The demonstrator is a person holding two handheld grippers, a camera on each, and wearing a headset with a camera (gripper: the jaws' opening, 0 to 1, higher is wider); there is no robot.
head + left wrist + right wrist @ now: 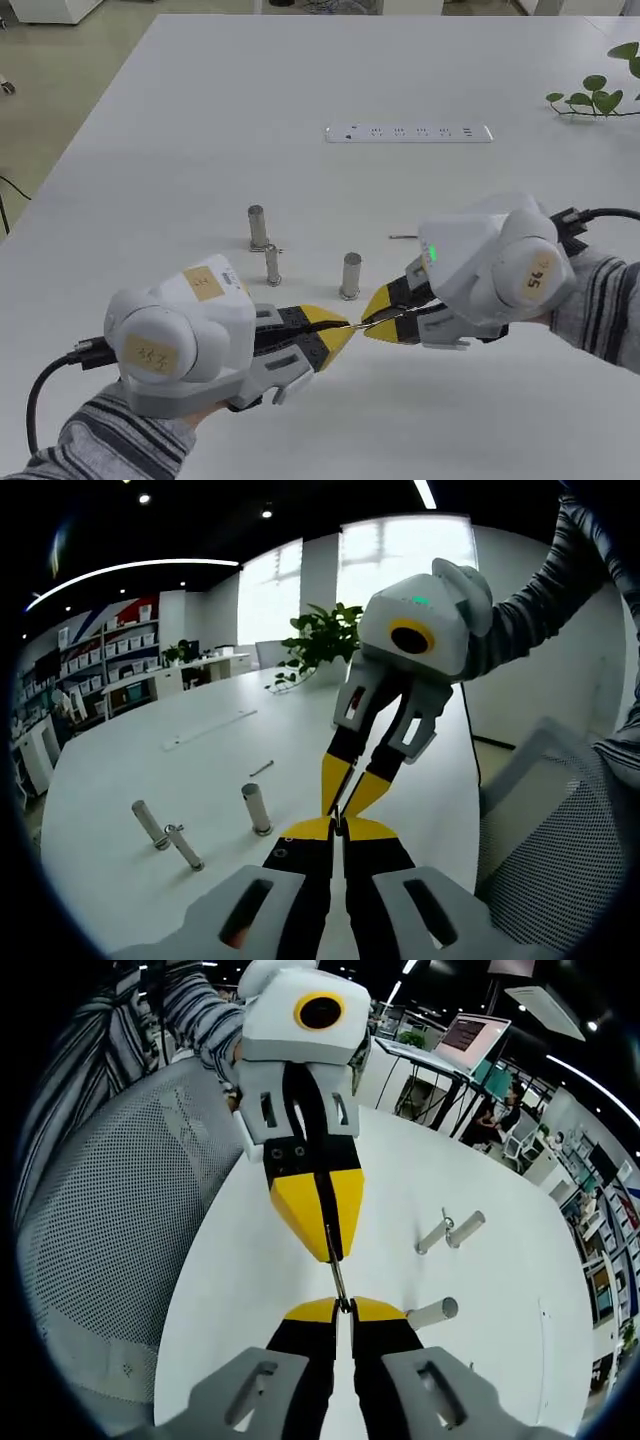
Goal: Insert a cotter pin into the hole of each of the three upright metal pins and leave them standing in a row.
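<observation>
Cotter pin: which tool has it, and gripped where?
Both. The cotter pin spans tip to tip, with the right tool pinching one end and the left tool pinching the other.

Left tool (343, 336), right tool (369, 328) tip-to-tip, both jaws pinched closed.

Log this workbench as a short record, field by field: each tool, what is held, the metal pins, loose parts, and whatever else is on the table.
left tool: shut on one end of the held cotter pin
right tool: shut on its other end, tip to tip with the left tool
back pin: upright
middle pin: upright, seems to carry a cotter pin already
right pin: upright, nearest the tools
spare cotter pin: flat on the table
far side: power strip, plant
</observation>
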